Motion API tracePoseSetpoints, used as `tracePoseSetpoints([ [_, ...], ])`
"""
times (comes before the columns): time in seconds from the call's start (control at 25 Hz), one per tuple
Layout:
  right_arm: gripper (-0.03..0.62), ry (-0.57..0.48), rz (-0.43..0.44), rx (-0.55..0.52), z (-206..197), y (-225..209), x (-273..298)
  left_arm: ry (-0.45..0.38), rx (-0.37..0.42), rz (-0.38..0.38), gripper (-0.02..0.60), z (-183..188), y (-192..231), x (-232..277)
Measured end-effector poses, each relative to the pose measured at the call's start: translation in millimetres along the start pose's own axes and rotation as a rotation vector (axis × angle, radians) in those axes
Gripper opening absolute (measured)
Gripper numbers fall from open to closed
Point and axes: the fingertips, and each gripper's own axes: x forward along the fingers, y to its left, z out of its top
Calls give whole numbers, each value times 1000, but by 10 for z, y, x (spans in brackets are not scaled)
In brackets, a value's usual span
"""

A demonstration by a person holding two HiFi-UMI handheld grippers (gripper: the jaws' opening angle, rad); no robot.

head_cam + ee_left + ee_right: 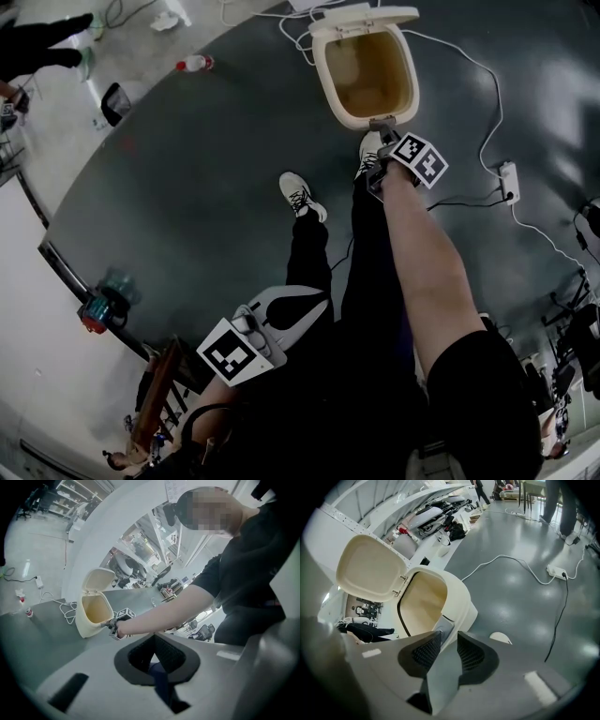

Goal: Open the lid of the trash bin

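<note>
A cream trash bin stands on the grey floor with its lid swung up and back, showing an empty tan inside. My right gripper points down at the bin's near rim. In the right gripper view the bin and its raised lid fill the left side. That gripper is open, and a grey latch tab on the rim sits at its tips, beside the left pad. My left gripper hangs by my legs, shut and empty. From it the bin shows far off.
A white power strip with cables lies right of the bin. A bottle lies far left on the floor. My shoes stand just short of the bin. Another person's legs are at top left, a wooden chair at bottom left.
</note>
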Motion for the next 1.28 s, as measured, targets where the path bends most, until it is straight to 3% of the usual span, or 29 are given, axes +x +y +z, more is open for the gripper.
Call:
tracePoseSetpoints([
  [0.16,121,7,-7,2,-7,27,-16,-12,12,-3,3,46,-12,-42],
  [0.32,6,21,-27,-6,-54,94,-256,-38,22,0,3,191,-142,-141],
  [0.36,6,11,-9,-23,-1,171,-320,-48,36,0,3,251,-156,-159],
  [0.72,6,-70,252,-309,436,1337,-1449,-163,179,1,3,990,-410,-598],
  [1.0,6,-196,454,-504,711,2238,-2740,-242,227,-20,3,1439,-631,-1087],
  [1.28,6,-335,673,-666,594,3196,-4211,-338,296,-98,3,1907,-955,-1482],
])
